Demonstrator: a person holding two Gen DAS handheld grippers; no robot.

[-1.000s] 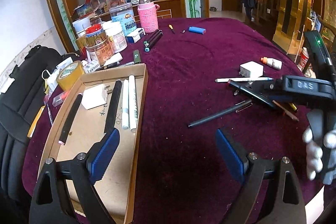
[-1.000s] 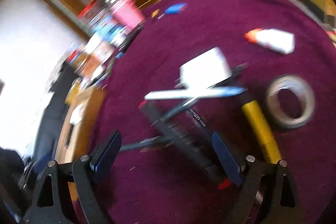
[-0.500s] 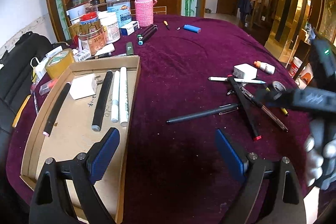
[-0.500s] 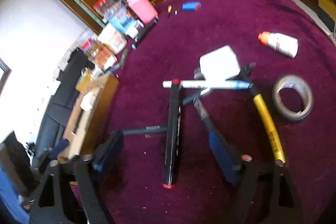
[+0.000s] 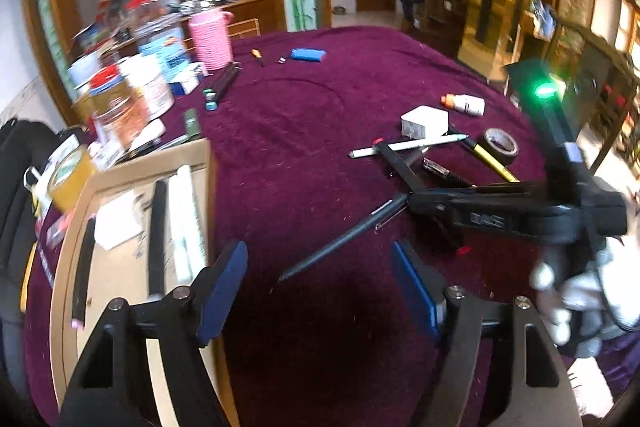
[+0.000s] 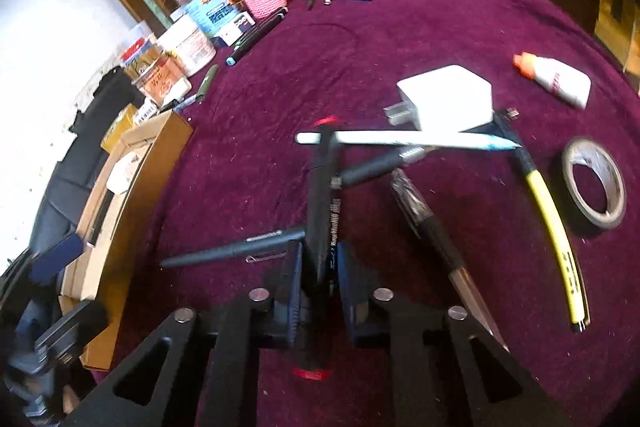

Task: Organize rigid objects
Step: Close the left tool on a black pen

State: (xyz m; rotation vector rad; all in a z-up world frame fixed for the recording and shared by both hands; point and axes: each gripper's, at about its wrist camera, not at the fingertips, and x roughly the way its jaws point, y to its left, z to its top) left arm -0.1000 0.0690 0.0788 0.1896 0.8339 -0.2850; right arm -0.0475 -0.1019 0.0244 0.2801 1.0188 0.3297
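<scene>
Right tool [image 6: 318,281] just closed, pinching black marker [image 6: 322,203] amid pens on purple table [image 6: 440,27]. Left tool [image 5: 320,279] spread, just narrowing, nothing between, beside cardboard tray [image 5: 120,279].

The right gripper [image 6: 318,277] has just been closing, and its blue pads now press on a black marker with red ends [image 6: 322,203] lying on the burgundy velvet tablecloth [image 6: 420,27]. Ahead of the fingers, a white pen [image 6: 400,139] crosses the marker's far end. Left of the gripper lies a dark grey clip pen [image 6: 236,249]; right of it, a yellow-handled tool [image 6: 554,223].
</scene>
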